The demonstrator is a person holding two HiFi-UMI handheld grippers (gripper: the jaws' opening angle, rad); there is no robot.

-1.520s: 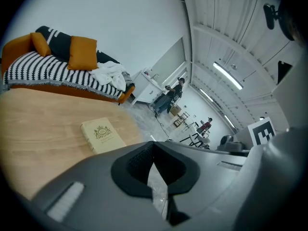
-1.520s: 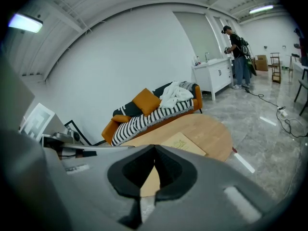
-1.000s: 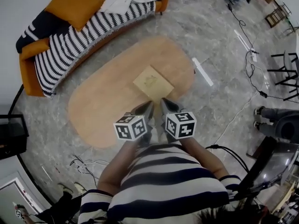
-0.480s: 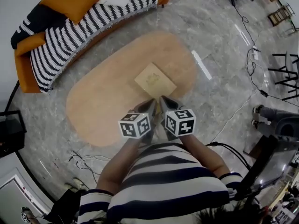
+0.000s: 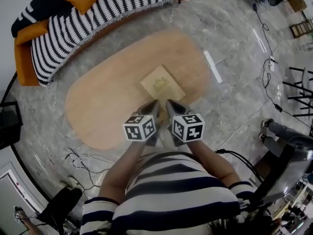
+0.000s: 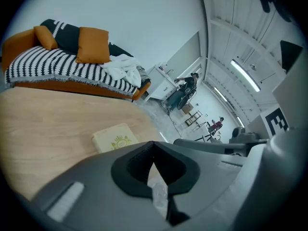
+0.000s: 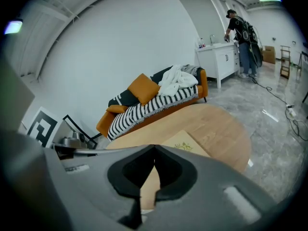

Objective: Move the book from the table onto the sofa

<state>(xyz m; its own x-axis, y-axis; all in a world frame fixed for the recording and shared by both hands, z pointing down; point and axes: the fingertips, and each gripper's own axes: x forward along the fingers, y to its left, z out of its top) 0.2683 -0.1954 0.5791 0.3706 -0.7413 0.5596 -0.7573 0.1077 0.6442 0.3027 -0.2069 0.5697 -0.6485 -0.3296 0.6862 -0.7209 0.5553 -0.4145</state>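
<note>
Shut tight, the left gripper (image 6: 153, 144): jaws tip to tip, nothing between them, only pale floor (image 5: 225, 43) showing through the slot below the tips. Likewise the right gripper (image 7: 154, 149): jaws together and empty, with a strip of wooden table (image 5: 105, 104) showing through its slot.

In the head view, both held side by side over the table's near edge, slanting down and forward. Tips close together, just short of the near corner of the book (image 5: 162, 83), one to either side of that corner. No touch on the book to be seen in any view; in both gripper views, the book lying beyond the tips and partly hidden behind the gripper bodies.

Book closed and flat on the table, pale cover with a gold emblem facing up, turned cornerwise to the person, toward the right half of the oval top.

Well apart from the table, across a strip of grey floor: the orange sofa (image 5: 24, 65), draped in a black-and-white striped throw (image 5: 83, 21), with an orange cushion (image 6: 93, 44) and a heap of white cloth (image 6: 122, 67) on it.

Further back in the right gripper view, a person (image 7: 240, 30) standing at a white counter (image 7: 219, 57). Loose cables (image 5: 83, 160) on the floor beside the table's near left end.
</note>
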